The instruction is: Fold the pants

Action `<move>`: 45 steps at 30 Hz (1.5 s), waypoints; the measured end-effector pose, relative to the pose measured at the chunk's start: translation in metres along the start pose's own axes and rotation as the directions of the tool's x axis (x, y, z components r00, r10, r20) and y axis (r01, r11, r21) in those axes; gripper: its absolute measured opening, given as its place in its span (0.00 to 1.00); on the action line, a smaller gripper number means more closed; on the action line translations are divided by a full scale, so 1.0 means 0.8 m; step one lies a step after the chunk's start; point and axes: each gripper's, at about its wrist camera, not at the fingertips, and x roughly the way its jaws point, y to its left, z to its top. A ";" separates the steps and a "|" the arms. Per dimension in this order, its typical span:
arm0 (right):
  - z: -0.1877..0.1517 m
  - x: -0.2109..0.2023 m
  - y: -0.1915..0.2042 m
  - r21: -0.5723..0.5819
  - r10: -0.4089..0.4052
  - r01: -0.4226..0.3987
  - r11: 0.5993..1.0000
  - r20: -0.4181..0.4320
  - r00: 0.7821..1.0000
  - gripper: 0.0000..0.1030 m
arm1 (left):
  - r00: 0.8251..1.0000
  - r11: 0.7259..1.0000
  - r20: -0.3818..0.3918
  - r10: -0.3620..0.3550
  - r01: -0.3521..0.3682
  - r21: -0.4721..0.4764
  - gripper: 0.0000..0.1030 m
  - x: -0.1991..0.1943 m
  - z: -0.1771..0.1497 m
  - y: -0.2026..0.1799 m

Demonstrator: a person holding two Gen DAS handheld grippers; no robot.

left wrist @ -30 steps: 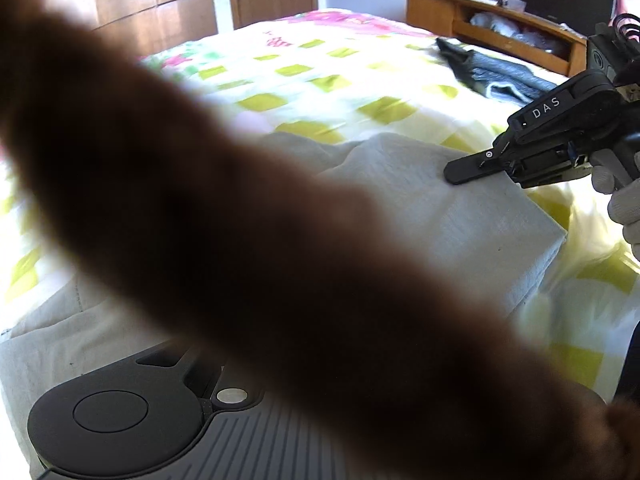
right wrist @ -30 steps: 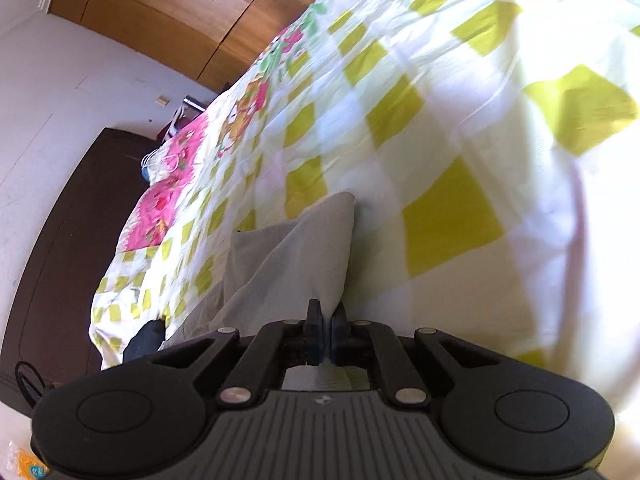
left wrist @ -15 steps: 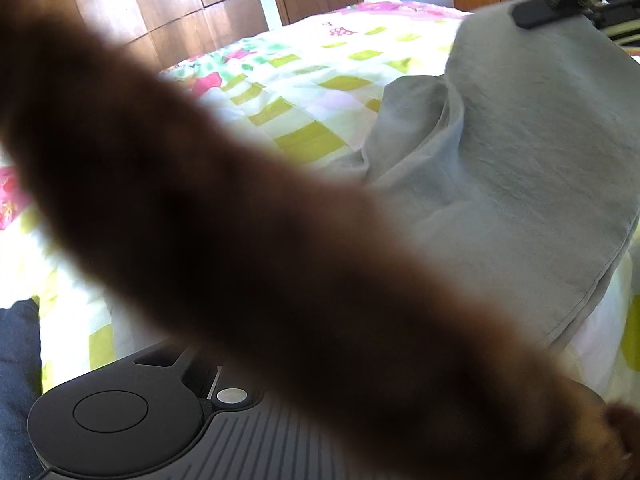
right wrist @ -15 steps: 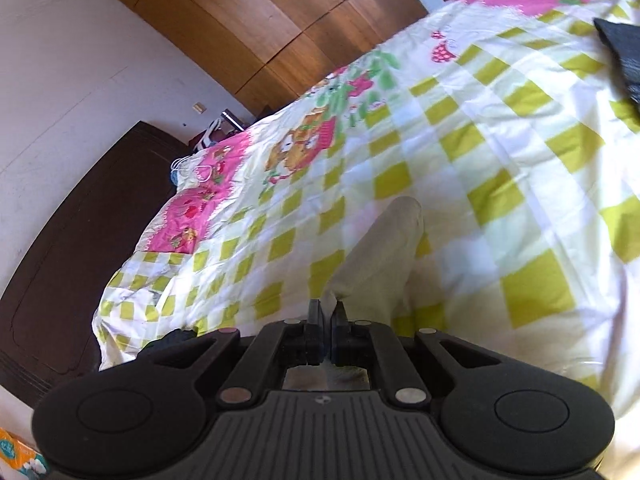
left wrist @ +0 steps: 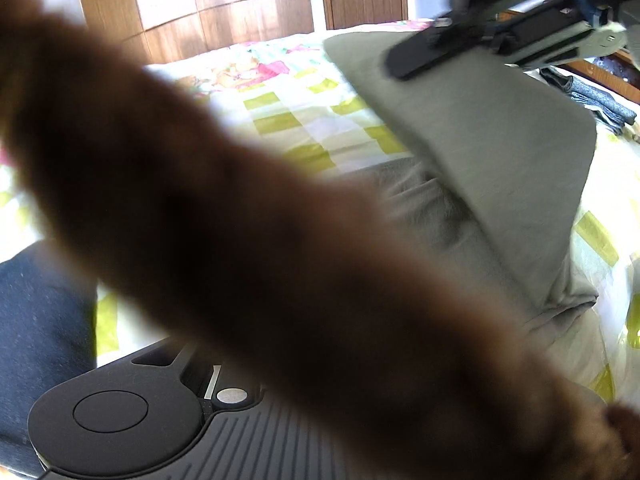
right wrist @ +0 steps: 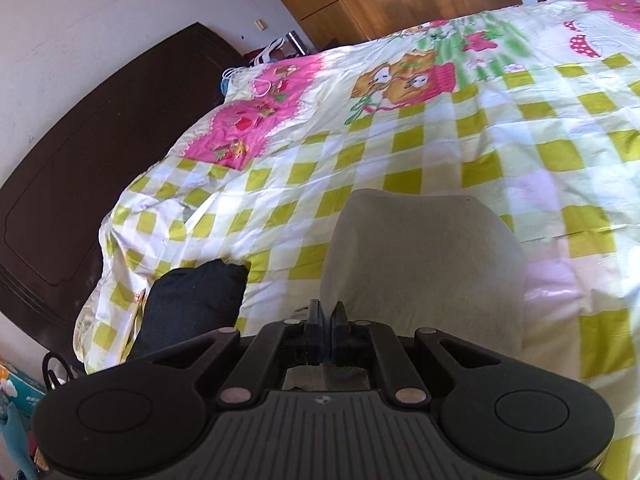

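Note:
Grey pants (left wrist: 500, 140) lie on a bed with a yellow-checked sheet (left wrist: 280, 120). One part of them is lifted and hangs as a slanted sheet over the rest. At the top of the left wrist view my right gripper (left wrist: 420, 60) is shut on the raised edge. In its own view the right gripper (right wrist: 326, 320) pinches the pale cloth (right wrist: 424, 264), which drapes forward below it. A blurred brown furry band (left wrist: 260, 240) crosses the left wrist lens. It hides my left gripper's fingers, and only the gripper's body (left wrist: 120, 408) shows.
A dark blue trouser leg (left wrist: 40, 320) of a person stands at the bed's near edge, also the dark shape (right wrist: 192, 304). A dark headboard (right wrist: 60, 160) is at the left. Folded dark clothes (left wrist: 592, 96) lie at the far right; wooden wardrobes (left wrist: 224, 4) stand behind.
My right gripper has risen and swung across the bed with the pants' edge, so the cloth now hangs lifted over the rest. The left wrist view has shifted along the bed.

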 end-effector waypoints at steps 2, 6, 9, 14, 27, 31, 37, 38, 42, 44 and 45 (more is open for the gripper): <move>-0.002 0.013 0.013 -0.031 -0.005 0.005 1.000 -0.018 1.000 0.21 | 1.000 1.000 -0.001 -0.016 0.016 -0.012 0.23 0.001 -0.002 0.003; -0.011 0.039 0.030 -0.059 -0.019 0.015 0.998 -0.073 0.997 0.21 | 0.999 0.998 0.007 -0.039 0.040 -0.045 0.23 0.001 -0.005 0.009; -0.017 0.051 0.036 -0.065 -0.028 0.022 0.998 -0.095 0.995 0.21 | 0.998 0.996 0.015 -0.053 0.054 -0.068 0.23 0.000 -0.006 0.014; -0.022 0.069 0.043 -0.064 -0.048 0.041 0.997 -0.115 0.992 0.21 | 0.998 0.995 0.023 -0.061 0.062 -0.074 0.23 -0.004 -0.008 0.015; -0.029 0.086 0.046 -0.061 -0.074 0.066 0.996 -0.149 0.986 0.21 | 0.999 0.998 0.039 0.012 -0.009 -0.067 0.23 -0.030 -0.025 0.028; -0.034 0.089 0.065 -0.117 -0.086 0.070 0.991 -0.140 0.986 0.21 | 1.000 0.995 0.004 -0.009 0.010 -0.096 0.23 -0.025 -0.036 0.038; -0.044 0.098 0.082 -0.156 -0.100 0.075 0.985 -0.158 0.982 0.21 | 0.998 0.992 -0.010 -0.069 0.068 -0.103 0.22 -0.019 -0.037 0.039; -0.047 0.102 0.083 -0.163 -0.105 0.077 0.984 -0.167 0.980 0.21 | 0.997 0.992 -0.008 -0.071 0.069 -0.105 0.22 -0.019 -0.038 0.040; -0.060 0.115 0.085 -0.168 -0.096 0.060 0.984 -0.215 0.972 0.23 | 0.998 0.992 -0.003 -0.067 0.066 -0.111 0.23 -0.018 -0.039 0.041; -0.062 0.118 0.080 -0.125 -0.073 0.045 0.991 -0.232 0.970 0.28 | 0.998 0.991 0.006 -0.063 0.063 -0.114 0.23 -0.020 -0.040 0.043; -0.061 0.118 0.077 -0.104 -0.056 0.032 0.994 -0.236 0.970 0.29 | 0.998 0.991 0.014 -0.061 0.062 -0.116 0.24 -0.022 -0.041 0.043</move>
